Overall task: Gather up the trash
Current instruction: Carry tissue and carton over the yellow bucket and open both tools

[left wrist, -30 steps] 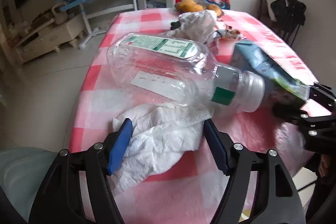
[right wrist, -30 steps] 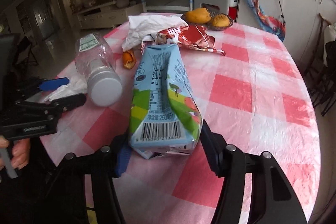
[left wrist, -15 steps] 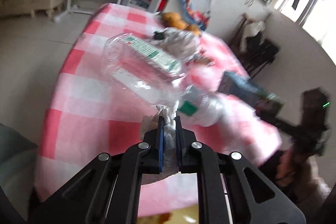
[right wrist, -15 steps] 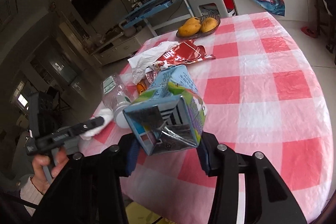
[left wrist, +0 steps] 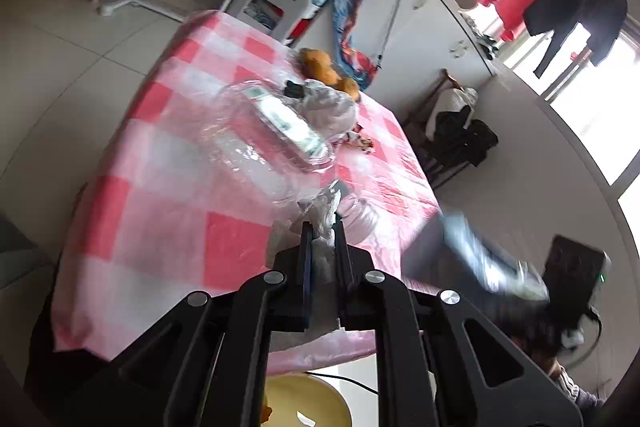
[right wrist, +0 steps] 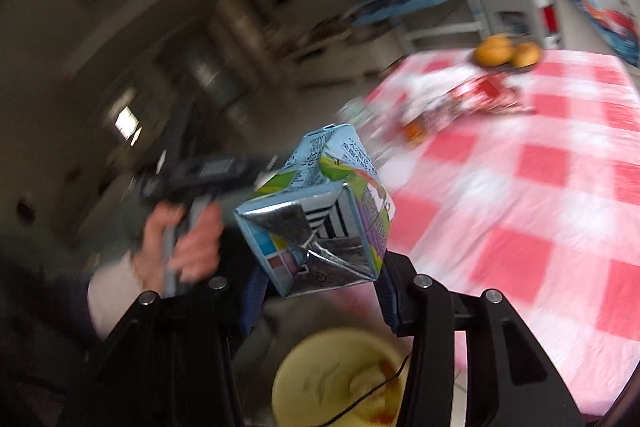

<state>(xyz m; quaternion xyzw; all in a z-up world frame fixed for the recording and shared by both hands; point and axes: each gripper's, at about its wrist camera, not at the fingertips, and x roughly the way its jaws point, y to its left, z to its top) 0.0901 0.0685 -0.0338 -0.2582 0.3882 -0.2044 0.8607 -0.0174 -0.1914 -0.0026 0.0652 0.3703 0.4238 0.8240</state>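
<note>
Left wrist view puts the left tool in front, its two blue pads clenched almost together on a crumpled white tissue, which pokes out above the fingertips over the near edge of the desk. Right wrist view has the right tool gripping a blue and green milk carton by its sides, the folded silver base turned toward the camera and the carton held in the air off the desk's edge, over a yellow bin on the floor. That bin is cut off by the tool's frame in both views; what lies inside it is too blurred to name. From the left camera the carton shows only as a smeared blue streak at lower right. One clear plastic bottle lies on its side on the desk, its cap end hidden behind the tissue. Beyond it sit one white plastic bag, one red snack wrapper and two orange fruits. A person's hand, blurred, grips the left tool's handle. The desk wears a pink and white checked cover. Around it lie a grey tiled floor, a blue shelf unit, white cabinets, a dark screen on the wall, and clothes hanging by a bright window.
</note>
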